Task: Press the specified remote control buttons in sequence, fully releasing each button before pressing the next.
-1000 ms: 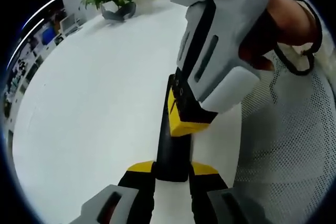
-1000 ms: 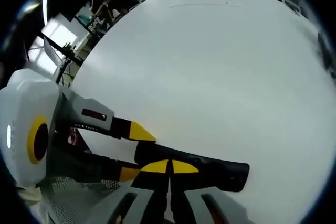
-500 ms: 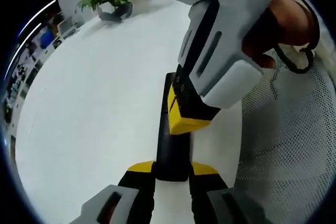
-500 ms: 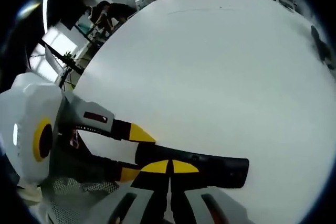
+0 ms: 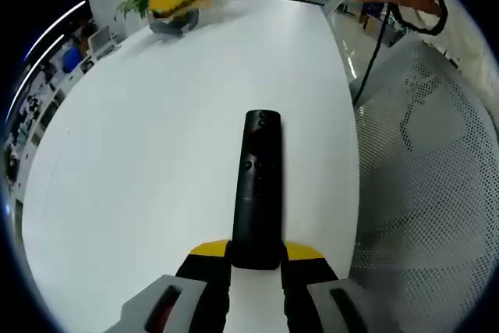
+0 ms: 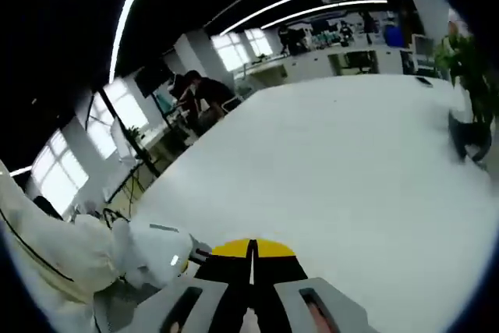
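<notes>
Your right hand-held gripper (image 6: 251, 249), jaws together, has lifted clear of the black remote control (image 5: 257, 185), which lies on the white counter (image 5: 156, 154) clamped at its near end by your left hand-held gripper (image 5: 256, 253); the button appears fully released.

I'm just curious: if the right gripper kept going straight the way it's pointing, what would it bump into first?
Probably the white table: the right gripper, jaws shut, points across its bare top. Depth is unclear.
</notes>
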A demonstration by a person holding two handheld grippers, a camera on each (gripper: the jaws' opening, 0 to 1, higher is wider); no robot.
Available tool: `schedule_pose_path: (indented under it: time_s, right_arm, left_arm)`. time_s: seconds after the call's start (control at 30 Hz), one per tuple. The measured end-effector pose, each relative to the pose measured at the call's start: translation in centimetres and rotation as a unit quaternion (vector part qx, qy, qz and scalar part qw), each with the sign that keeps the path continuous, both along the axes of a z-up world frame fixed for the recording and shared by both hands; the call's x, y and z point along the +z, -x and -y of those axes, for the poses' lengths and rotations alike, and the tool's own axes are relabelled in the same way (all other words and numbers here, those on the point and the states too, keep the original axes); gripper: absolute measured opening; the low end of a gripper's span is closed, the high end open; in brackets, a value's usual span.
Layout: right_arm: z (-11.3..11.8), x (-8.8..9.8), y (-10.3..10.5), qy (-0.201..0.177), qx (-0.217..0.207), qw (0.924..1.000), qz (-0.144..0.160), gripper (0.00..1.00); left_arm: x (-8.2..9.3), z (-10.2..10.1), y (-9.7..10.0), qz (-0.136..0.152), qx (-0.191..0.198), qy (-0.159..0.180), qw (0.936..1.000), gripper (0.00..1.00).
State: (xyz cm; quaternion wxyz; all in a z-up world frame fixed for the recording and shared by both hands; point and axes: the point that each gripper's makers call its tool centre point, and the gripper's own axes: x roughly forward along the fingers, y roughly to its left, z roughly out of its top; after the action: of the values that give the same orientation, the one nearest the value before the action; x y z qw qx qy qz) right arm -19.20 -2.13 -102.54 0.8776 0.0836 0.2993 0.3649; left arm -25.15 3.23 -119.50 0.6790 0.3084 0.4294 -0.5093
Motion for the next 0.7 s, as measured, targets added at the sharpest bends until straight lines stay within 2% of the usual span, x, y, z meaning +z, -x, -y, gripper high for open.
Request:
schedule_pose_path:
  time_s: [0.07,0.13,0.23,0.3,0.37,0.57,0.63,0.7]
  right_arm:
    - [0.5,1.3,0.0,-0.004,-0.005,0.9999,0.015,0.0]
    - [1.0,3.1,-0.1,-0.019,-0.014,0.9988,0.044,0.02]
    - [1.8,5.3,0.4,-0.049,-0.019,0.9968,0.061,0.13]
    - [2.3,5.8,0.7,-0.049,-0.023,0.9963,0.066,0.18]
    - [3.2,6.3,0.7,-0.036,-0.038,0.9951,0.084,0.2]
    - [5.3,6.3,1.3,-0.01,-0.061,0.9909,0.12,0.34]
    - [6.2,7.0,1.2,-0.008,-0.08,0.9851,0.152,0.44]
    - [6.6,8.0,1.2,-0.033,-0.099,0.979,0.175,0.6]
  left_arm:
    - [0.0,0.0,0.0,-0.002,0.0,0.0,1.0,0.24]
    - [0.0,0.0,0.0,0.0,-0.005,-0.001,1.0,0.24]
    - [0.0,0.0,0.0,0.0,-0.007,0.002,1.0,0.23]
    - [0.0,0.0,-0.1,-0.001,-0.008,0.004,1.0,0.23]
    - [0.0,0.0,-0.2,-0.004,-0.01,0.007,0.9999,0.23]
    - [0.0,0.0,-0.7,-0.008,-0.019,0.01,0.9997,0.23]
    - [0.0,0.0,-1.1,-0.006,-0.024,0.008,0.9997,0.23]
    - [0.0,0.0,-1.4,-0.003,-0.029,0.004,0.9996,0.23]
